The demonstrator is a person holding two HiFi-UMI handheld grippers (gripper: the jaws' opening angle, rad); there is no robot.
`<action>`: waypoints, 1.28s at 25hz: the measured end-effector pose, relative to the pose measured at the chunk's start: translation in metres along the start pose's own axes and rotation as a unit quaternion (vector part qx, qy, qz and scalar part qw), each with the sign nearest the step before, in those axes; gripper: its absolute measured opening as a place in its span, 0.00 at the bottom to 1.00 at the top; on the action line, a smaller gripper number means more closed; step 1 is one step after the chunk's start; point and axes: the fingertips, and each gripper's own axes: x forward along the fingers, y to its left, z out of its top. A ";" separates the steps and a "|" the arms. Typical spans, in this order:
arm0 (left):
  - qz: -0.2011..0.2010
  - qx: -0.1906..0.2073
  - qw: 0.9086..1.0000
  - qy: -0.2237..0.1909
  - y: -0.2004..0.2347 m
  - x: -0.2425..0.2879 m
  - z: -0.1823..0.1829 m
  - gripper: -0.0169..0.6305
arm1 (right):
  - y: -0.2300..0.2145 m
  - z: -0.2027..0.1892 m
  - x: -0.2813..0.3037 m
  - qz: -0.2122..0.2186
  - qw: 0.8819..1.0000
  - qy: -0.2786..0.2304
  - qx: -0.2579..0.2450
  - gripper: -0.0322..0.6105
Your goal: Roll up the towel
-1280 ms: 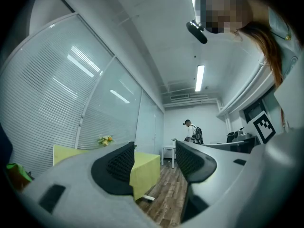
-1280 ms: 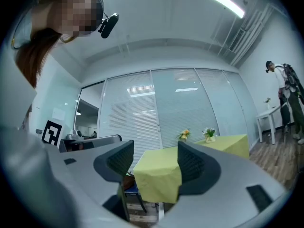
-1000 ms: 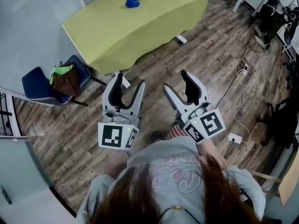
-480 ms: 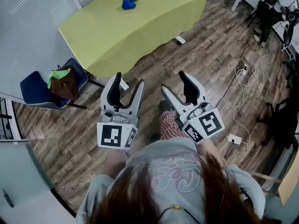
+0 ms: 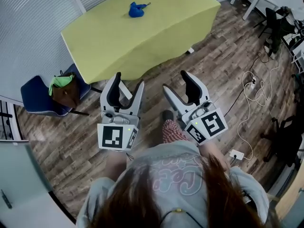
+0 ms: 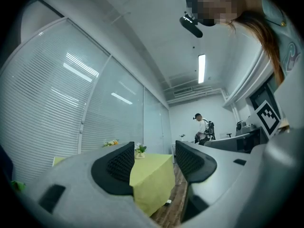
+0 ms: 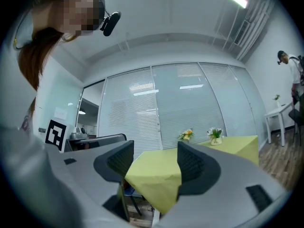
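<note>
A crumpled blue towel (image 5: 137, 9) lies on the far part of a table with a yellow-green cloth (image 5: 142, 32). Both grippers are held over the wood floor, well short of the table. My left gripper (image 5: 128, 82) is open with nothing between its jaws, and my right gripper (image 5: 176, 81) is open and empty too. In the left gripper view the left gripper (image 6: 152, 156) frames a corner of the table (image 6: 153, 177). In the right gripper view the right gripper (image 7: 156, 158) frames the table (image 7: 154, 172). The towel does not show in either gripper view.
A blue chair (image 5: 38, 91) with a brown and green bag (image 5: 65, 82) stands left of the table. Cables (image 5: 256, 91) and a power strip (image 5: 236, 153) lie on the floor at right. A flower vase (image 7: 214, 136) stands on the table. A person (image 6: 203, 127) stands far off.
The view has shifted a little: table and towel now sit slightly lower and to the right. Both grippers stay open and have risen slightly toward the table.
</note>
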 end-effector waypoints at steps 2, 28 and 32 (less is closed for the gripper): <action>0.003 0.002 1.000 0.000 0.006 0.016 -0.002 0.40 | -0.013 0.002 0.013 0.003 1.000 -0.001 -0.001 0.47; 0.078 0.007 0.997 -0.001 0.070 0.188 -0.030 0.40 | -0.167 0.011 0.141 0.071 0.997 0.010 0.005 0.47; 0.096 0.008 0.995 0.008 0.076 0.192 -0.037 0.40 | -0.172 0.007 0.149 0.092 0.996 0.010 0.013 0.45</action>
